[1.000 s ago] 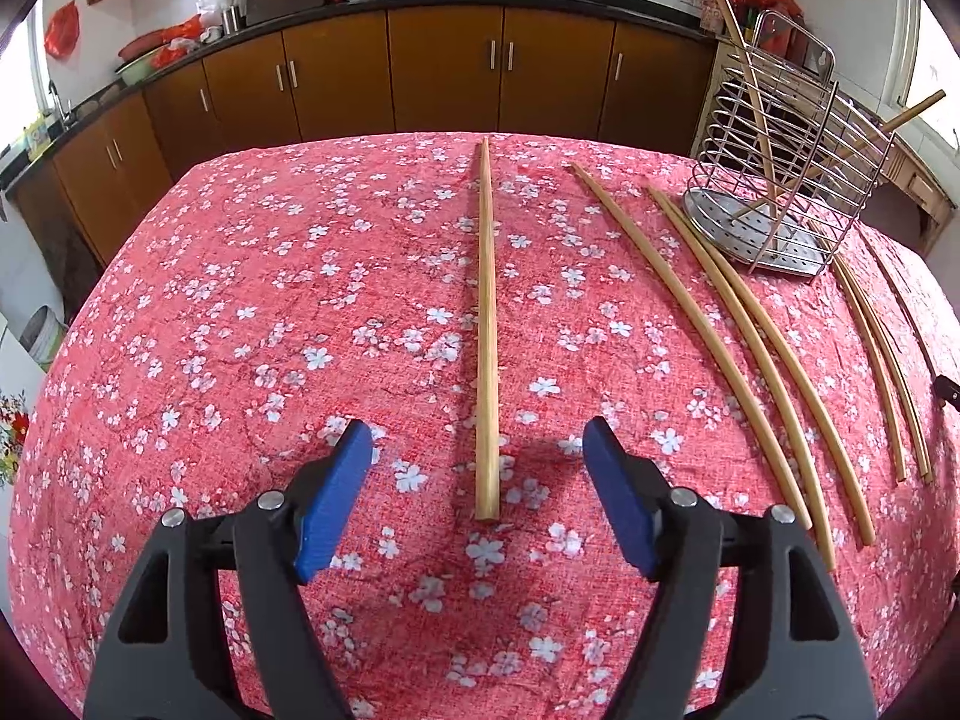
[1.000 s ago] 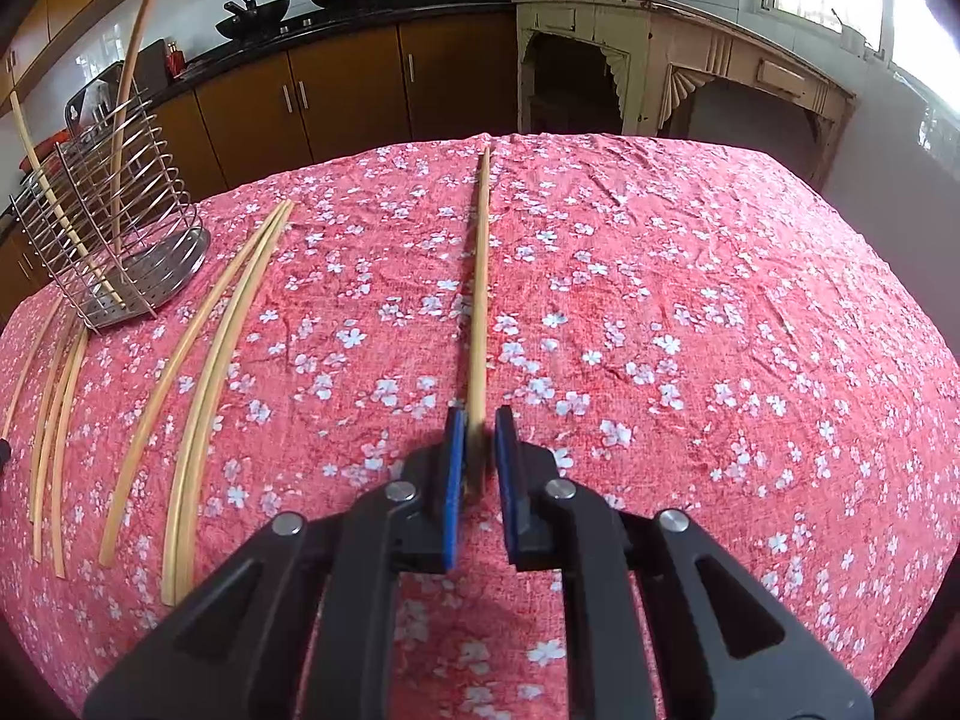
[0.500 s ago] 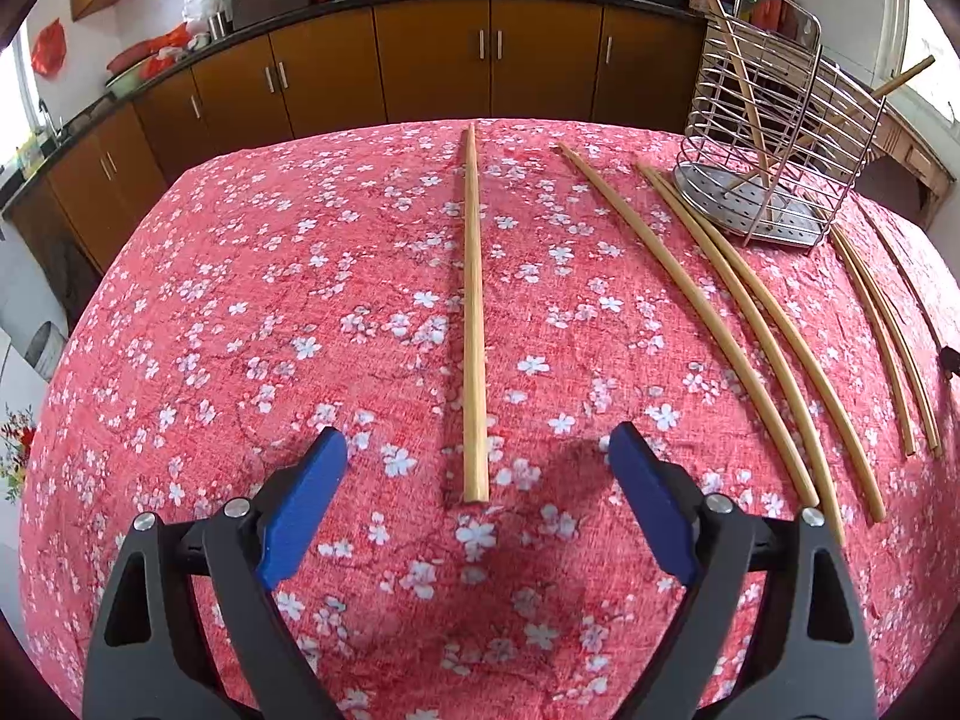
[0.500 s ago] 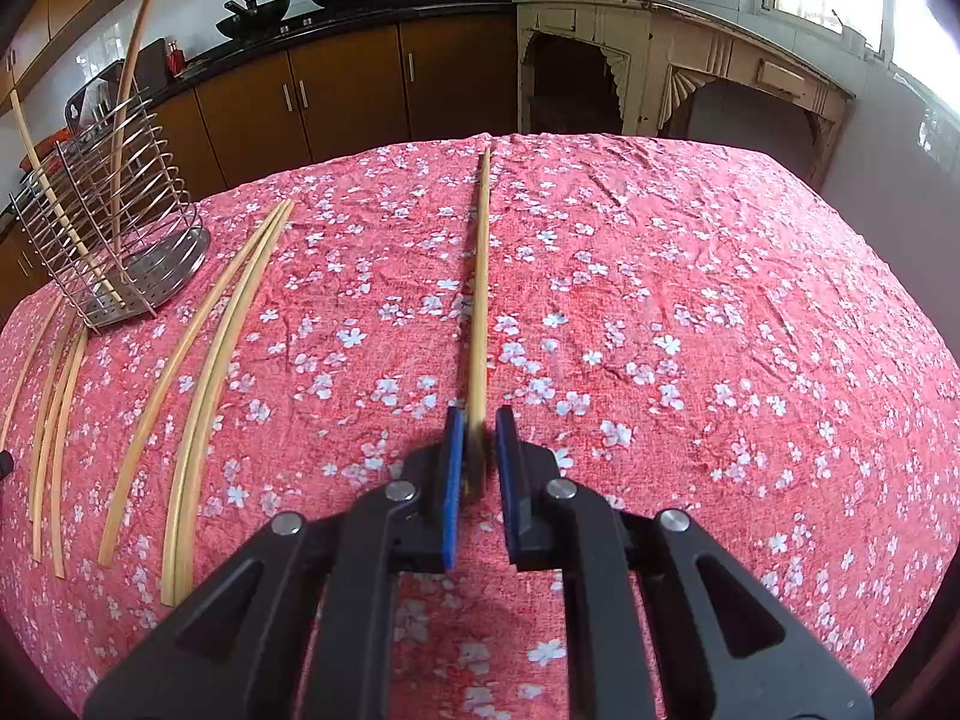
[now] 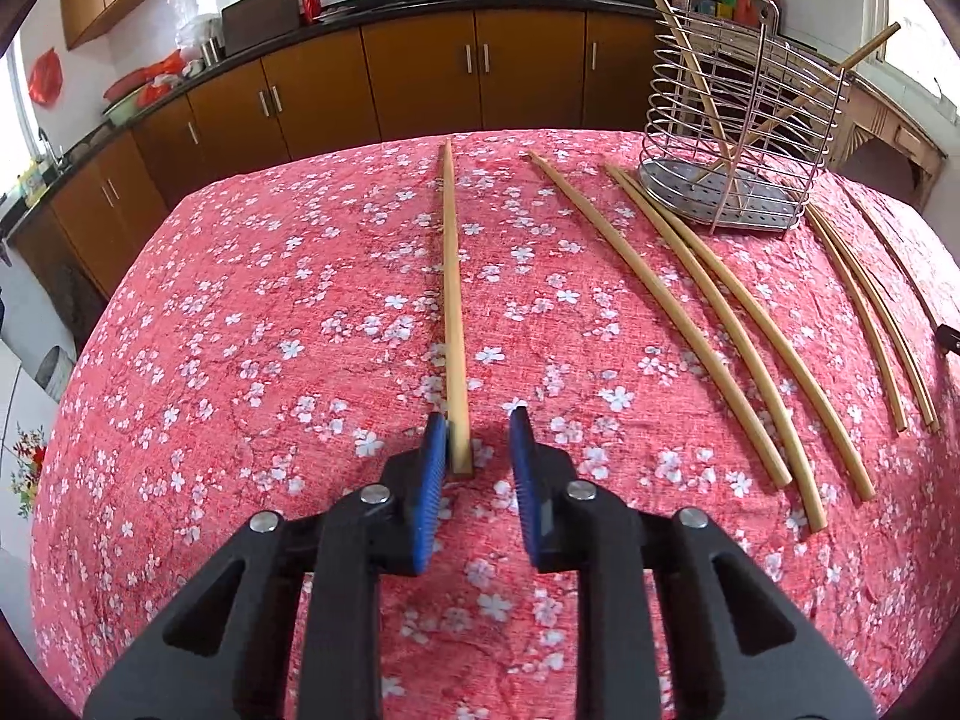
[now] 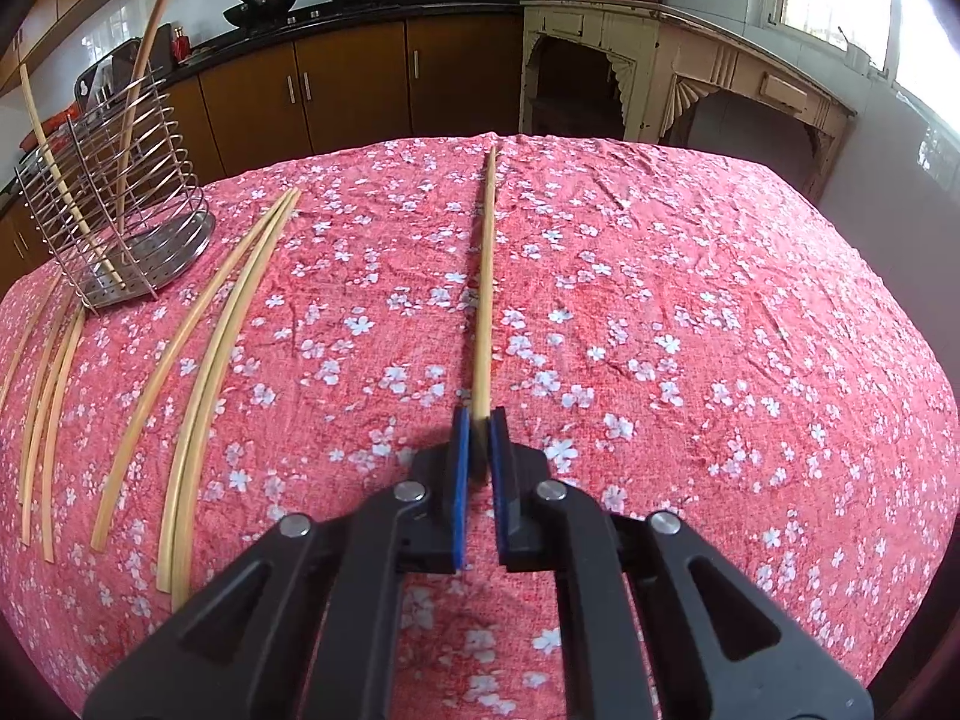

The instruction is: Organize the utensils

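A long wooden chopstick (image 5: 451,300) lies on the red floral tablecloth (image 5: 270,330). My left gripper (image 5: 478,439) straddles its near end, jaws narrowed; the left pad touches the stick, a gap stays on the right. My right gripper (image 6: 479,427) is shut on the near end of another chopstick (image 6: 485,288), which rests on the cloth (image 6: 690,330). A wire utensil holder (image 5: 741,120) with two sticks in it stands at the far right; it also shows in the right wrist view (image 6: 114,198).
Several more chopsticks (image 5: 708,324) lie to the right of the left gripper, near the holder, and show at the left in the right wrist view (image 6: 198,360). Brown kitchen cabinets (image 5: 420,78) stand beyond the table's far edge.
My left gripper moved forward over the chopstick's near end and its jaws narrowed from wide open. The right gripper has not moved.
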Available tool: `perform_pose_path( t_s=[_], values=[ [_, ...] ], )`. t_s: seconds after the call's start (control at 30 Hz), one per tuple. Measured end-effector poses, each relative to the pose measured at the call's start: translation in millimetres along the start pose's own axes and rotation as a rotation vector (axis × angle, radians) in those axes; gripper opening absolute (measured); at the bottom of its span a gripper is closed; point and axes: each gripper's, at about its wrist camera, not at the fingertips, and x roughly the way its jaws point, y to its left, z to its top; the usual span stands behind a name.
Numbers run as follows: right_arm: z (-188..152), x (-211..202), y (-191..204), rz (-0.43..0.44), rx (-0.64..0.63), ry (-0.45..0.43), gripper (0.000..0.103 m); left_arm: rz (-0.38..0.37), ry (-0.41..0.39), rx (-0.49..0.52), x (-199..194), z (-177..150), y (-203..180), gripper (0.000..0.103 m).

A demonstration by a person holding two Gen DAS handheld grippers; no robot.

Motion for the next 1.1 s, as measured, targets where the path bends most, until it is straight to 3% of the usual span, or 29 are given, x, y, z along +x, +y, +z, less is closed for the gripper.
perform_pose_path(
  t_s=[0.13,0.27,0.4,0.53,0.8,1.1],
  values=[
    [-4,-7,-5,0.017,0.009,-0.023,0.007,-0.011,-0.001,-0.005,-2,-1,3,0.008],
    [-10,-36,-5,0.016,-0.021,-0.108,0.007,-0.055,-0.019,-0.038,-11,-4,15,0.008],
    [-9,-75,-7,0.018,-0.031,-0.218,0.007,-0.078,-0.103,-0.050,-40,-4,25,0.008],
    [-1,-113,-9,0.030,-0.020,-0.324,0.007,-0.096,-0.236,-0.066,-85,4,34,0.007],
    [32,-162,-11,0.063,-0.001,-0.470,0.007,-0.097,-0.426,-0.133,-141,44,47,0.007],
    [81,-187,-14,0.116,0.058,-0.543,0.007,-0.063,-0.510,-0.158,-164,87,51,0.007]
  ],
)
